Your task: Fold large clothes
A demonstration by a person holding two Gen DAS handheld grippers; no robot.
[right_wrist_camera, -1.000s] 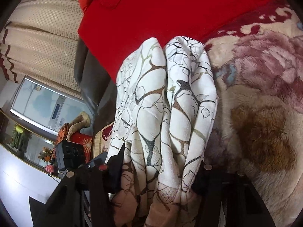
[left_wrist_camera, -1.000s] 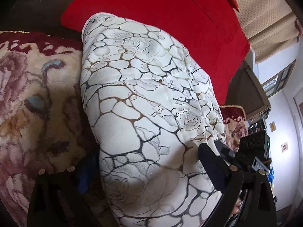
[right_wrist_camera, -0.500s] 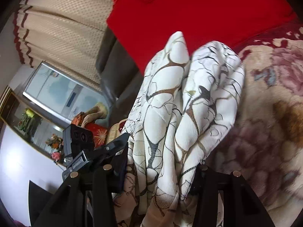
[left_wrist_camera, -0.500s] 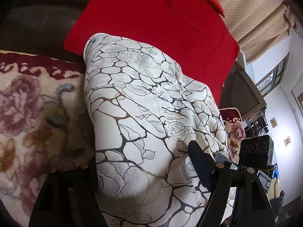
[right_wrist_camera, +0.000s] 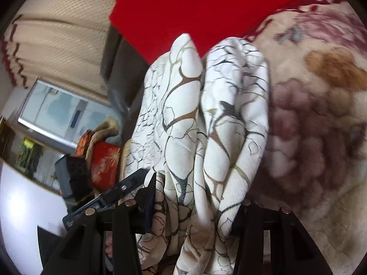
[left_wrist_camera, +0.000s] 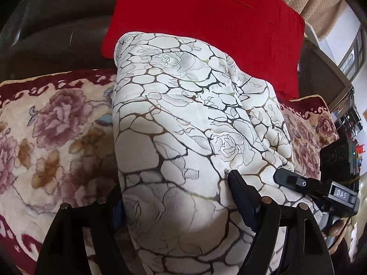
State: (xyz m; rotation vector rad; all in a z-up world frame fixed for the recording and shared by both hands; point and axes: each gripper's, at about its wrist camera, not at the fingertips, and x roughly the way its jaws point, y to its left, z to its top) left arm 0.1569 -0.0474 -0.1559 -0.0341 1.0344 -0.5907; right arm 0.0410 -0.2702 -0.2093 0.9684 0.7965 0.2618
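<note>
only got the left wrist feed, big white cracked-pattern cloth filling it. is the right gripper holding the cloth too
Observer: Yes. In the right wrist view the right gripper is shut on a bunched part of the white patterned garment.
Operator: bunched how
Observer: It stands up in two rounded lobes ahead of the fingers, side by side.
Operator: whats off to its side
Observer: On the left edge of that view, a beige curtain with a dark red wavy trim.
</note>
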